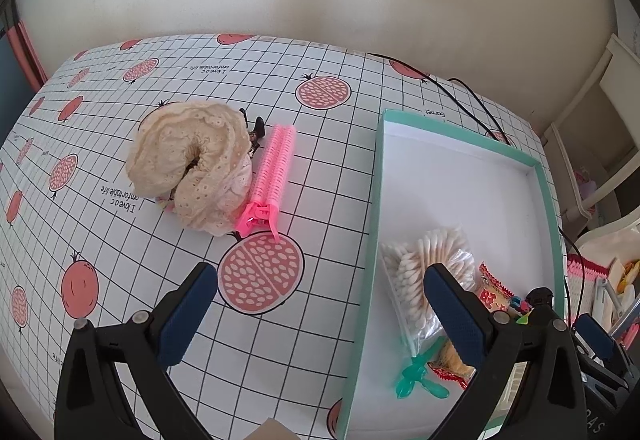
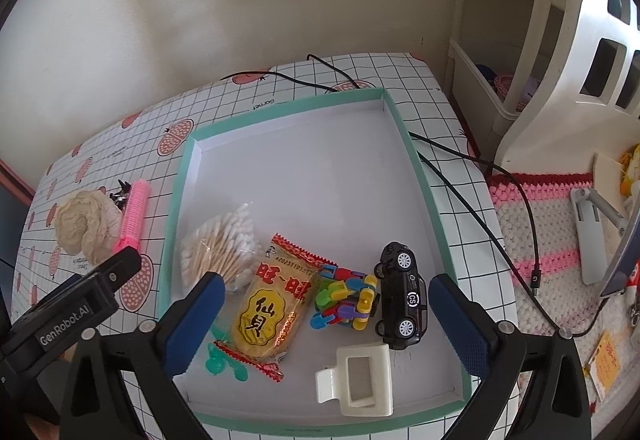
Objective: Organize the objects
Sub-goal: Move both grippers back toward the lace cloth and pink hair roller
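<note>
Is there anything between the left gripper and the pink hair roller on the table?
Nothing visible. The left gripper is open over bare tablecloth, and the pink hair roller lies straight ahead. The cream lace scrunchie touches the roller's left side, not the approach path.

Left gripper point(image 1: 320, 304) held wide apart and empty above a grid-patterned tablecloth point(image 1: 320, 79) printed with pink pomegranates.

The landmark is the shallow mint-green cardboard tray point(image 1: 370, 236) with a white floor, lying on the right of the cloth. Inside it, at the near end, lie a clear bag of cotton swabs point(image 1: 416, 272), a red-and-yellow snack packet point(image 1: 494, 294) just right of the bag, and a small teal plastic toy point(image 1: 416, 380) nearest the camera. Left of the tray, well apart from it, a pink bristled hair-roller clip point(image 1: 274, 167) lies on the cloth, touching a cream lace fabric bundle point(image 1: 192, 163) farther left. A black cable point(image 1: 460, 87) runs behind the tray.
</note>
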A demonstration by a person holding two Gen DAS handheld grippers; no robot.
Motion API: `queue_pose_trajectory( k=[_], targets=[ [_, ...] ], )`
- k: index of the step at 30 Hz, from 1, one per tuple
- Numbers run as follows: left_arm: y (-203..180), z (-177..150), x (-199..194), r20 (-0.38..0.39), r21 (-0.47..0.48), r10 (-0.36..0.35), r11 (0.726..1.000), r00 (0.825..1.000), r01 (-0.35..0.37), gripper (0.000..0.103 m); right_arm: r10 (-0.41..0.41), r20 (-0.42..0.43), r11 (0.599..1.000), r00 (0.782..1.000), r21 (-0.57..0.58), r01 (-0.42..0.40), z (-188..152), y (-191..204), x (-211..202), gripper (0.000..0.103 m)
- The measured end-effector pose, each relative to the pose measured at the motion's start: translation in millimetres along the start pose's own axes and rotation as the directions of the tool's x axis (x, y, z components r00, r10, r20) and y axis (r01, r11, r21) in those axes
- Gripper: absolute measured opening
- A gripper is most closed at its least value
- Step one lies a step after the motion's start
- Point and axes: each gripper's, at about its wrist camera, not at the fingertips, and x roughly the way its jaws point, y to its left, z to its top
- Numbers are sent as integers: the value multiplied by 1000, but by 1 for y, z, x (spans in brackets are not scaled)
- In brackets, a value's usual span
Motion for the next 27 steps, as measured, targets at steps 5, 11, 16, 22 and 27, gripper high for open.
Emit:
queue_pose_trajectory(
  k=[5, 11, 16, 22, 27],
  targets=[
    [14, 11, -9, 28, -12, -23, 1000, 999, 23, 103, 16, 21, 1000, 1000, -4, -16, 5, 8, -7, 103],
    [49, 29, -23, 89, -56, -28, 998, 996, 33, 103, 60, 65, 998, 996, 7, -61, 15, 28, -18, 103],
    [83, 47, -28, 130, -103, -24, 994, 991, 38, 103, 91, 97, 996, 991, -16, -90, 26, 55, -21, 103],
    [100, 62, -22, 137, -110, -18, 993, 990, 34, 103, 127, 104, 991, 987, -62, -120, 37, 89, -12, 103],
    [106, 72, -8, 111, -122, -35, 991, 993, 49, 103, 149, 104, 984, 983, -113, -137, 46, 119, -2, 103]
  ],
)
